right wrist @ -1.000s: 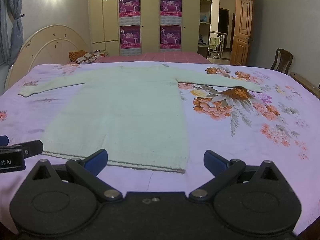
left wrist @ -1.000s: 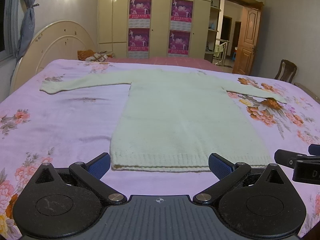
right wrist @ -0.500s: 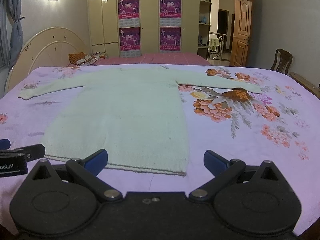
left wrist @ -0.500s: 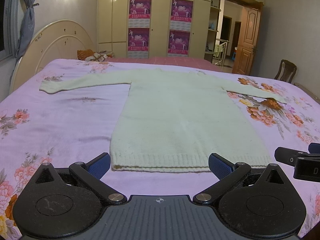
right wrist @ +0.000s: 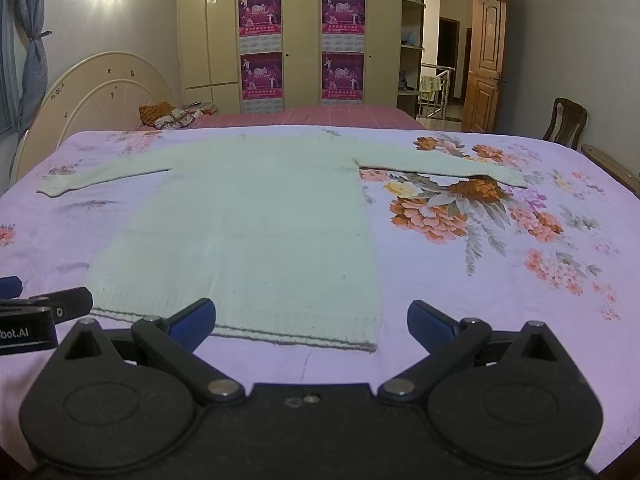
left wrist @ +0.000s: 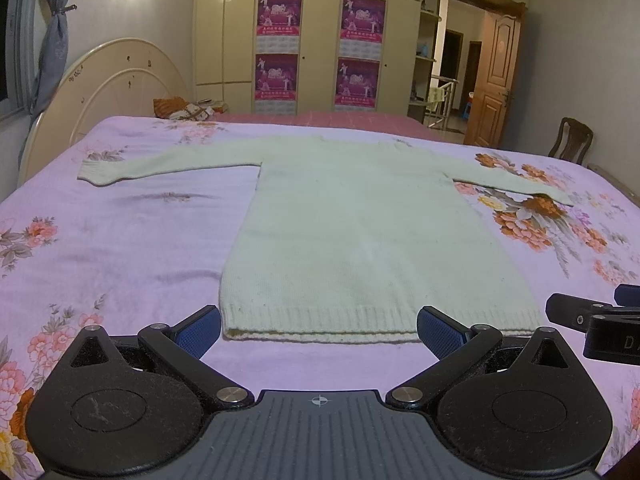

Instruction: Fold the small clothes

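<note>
A pale green knitted sweater (left wrist: 360, 232) lies flat on the bed, both sleeves spread out, ribbed hem nearest me; it also shows in the right wrist view (right wrist: 256, 224). My left gripper (left wrist: 319, 326) is open and empty, just short of the hem's left half. My right gripper (right wrist: 311, 320) is open and empty, just short of the hem's right corner. Each gripper shows at the edge of the other's view: the right one (left wrist: 592, 320) and the left one (right wrist: 36, 312).
The bed has a pink flowered sheet (left wrist: 120, 240) and a cream headboard (left wrist: 116, 92) at the left. Small cushions (left wrist: 184, 108) lie at the far edge. A wardrobe with posters (left wrist: 320, 40), a wooden door (left wrist: 492, 80) and a chair (left wrist: 570, 140) stand beyond.
Both views have lifted very slightly; the sweater lies the same and both grippers stay open.
</note>
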The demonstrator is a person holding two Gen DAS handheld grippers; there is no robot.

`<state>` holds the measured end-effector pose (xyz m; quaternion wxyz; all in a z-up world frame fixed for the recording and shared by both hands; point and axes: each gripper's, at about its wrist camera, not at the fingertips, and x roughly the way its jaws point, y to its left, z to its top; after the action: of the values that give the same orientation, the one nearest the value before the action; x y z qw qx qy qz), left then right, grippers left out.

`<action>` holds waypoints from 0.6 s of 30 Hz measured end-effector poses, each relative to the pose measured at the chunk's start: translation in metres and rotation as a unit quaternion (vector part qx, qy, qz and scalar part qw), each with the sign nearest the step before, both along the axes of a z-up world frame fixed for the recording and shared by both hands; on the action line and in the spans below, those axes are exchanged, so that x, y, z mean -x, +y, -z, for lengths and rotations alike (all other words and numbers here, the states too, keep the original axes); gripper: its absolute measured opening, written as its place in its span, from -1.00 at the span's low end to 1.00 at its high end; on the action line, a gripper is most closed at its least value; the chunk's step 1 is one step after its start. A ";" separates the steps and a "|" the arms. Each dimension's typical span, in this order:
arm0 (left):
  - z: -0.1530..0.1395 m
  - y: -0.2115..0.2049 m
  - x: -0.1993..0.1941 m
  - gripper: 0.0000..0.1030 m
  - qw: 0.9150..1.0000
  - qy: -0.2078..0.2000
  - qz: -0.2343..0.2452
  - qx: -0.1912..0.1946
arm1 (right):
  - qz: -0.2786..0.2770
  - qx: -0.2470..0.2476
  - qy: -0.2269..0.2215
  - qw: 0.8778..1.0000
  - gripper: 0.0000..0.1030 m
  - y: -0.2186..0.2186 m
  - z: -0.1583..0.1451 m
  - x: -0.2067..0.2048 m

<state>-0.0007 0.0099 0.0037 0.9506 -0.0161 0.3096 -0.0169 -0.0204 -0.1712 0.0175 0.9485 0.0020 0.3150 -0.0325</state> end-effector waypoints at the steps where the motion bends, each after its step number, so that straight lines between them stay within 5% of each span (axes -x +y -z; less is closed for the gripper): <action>1: 0.000 0.000 0.000 1.00 1.000 0.000 0.000 0.000 | 0.000 0.000 0.000 1.000 0.98 0.000 0.000 0.000; 18: 0.000 0.000 0.000 1.00 1.000 0.000 -0.001 0.000 | -0.002 0.000 -0.001 1.000 0.98 0.000 0.001 0.000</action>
<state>-0.0010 0.0097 0.0042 0.9506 -0.0167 0.3094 -0.0164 -0.0207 -0.1708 0.0170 0.9489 0.0012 0.3141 -0.0309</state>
